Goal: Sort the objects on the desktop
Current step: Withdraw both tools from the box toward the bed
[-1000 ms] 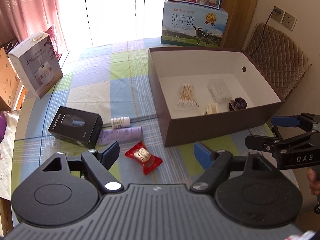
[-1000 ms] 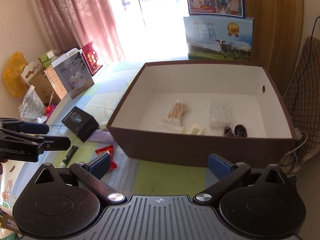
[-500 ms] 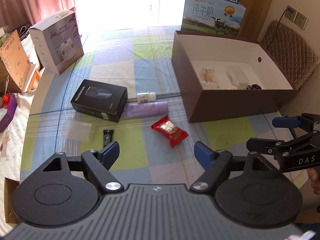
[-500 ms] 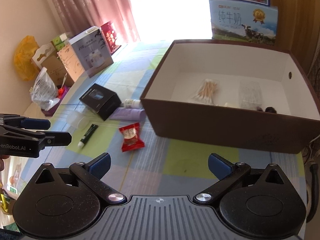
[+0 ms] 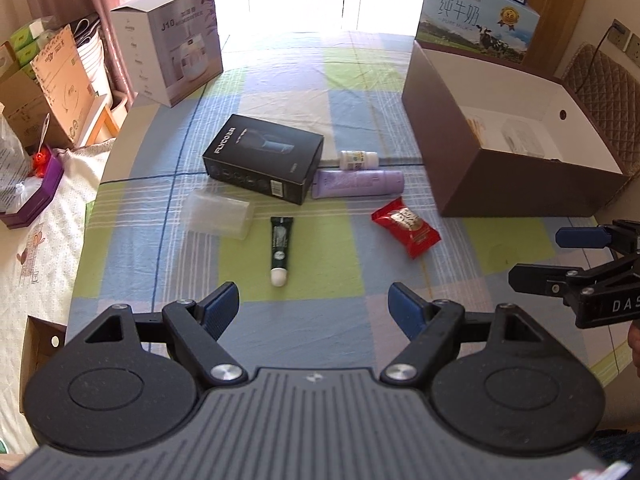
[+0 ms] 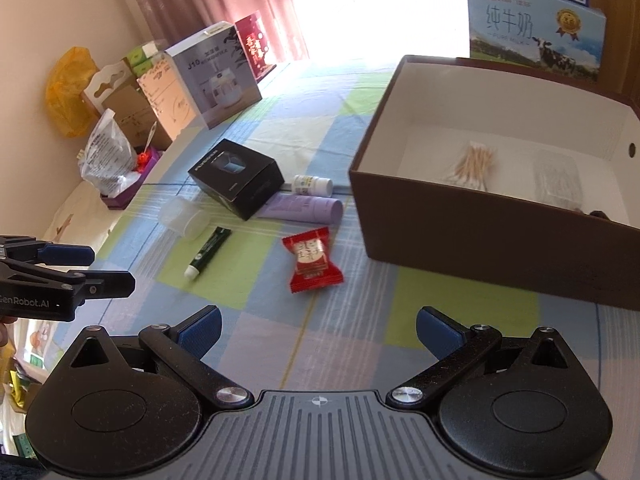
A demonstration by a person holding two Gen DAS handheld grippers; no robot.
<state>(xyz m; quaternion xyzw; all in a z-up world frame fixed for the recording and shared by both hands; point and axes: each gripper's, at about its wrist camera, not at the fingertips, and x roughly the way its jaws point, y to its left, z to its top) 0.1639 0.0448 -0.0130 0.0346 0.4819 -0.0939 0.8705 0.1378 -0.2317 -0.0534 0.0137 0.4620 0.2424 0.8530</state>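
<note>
Left gripper [image 5: 314, 306] and right gripper [image 6: 318, 330] both hang with jaws spread, empty, nearest the camera. Landmark: black rectangular carton printed "FLYCO" [image 5: 264, 158]. Nearer than it lie a dark green tube with white cap [image 5: 281, 249] and a red foil sachet [image 5: 406, 226]. Beside it lie a lilac tube [image 5: 358, 183] and a white pill bottle [image 5: 358, 159]. Right of it stands an open brown cardboard box [image 5: 516, 184]. Beyond stands a blue carton reading "PURE MILK" [image 5: 476, 26].

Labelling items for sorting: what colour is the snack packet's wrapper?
Red, with a pale label; the snack packet shows best in the right wrist view.
</note>
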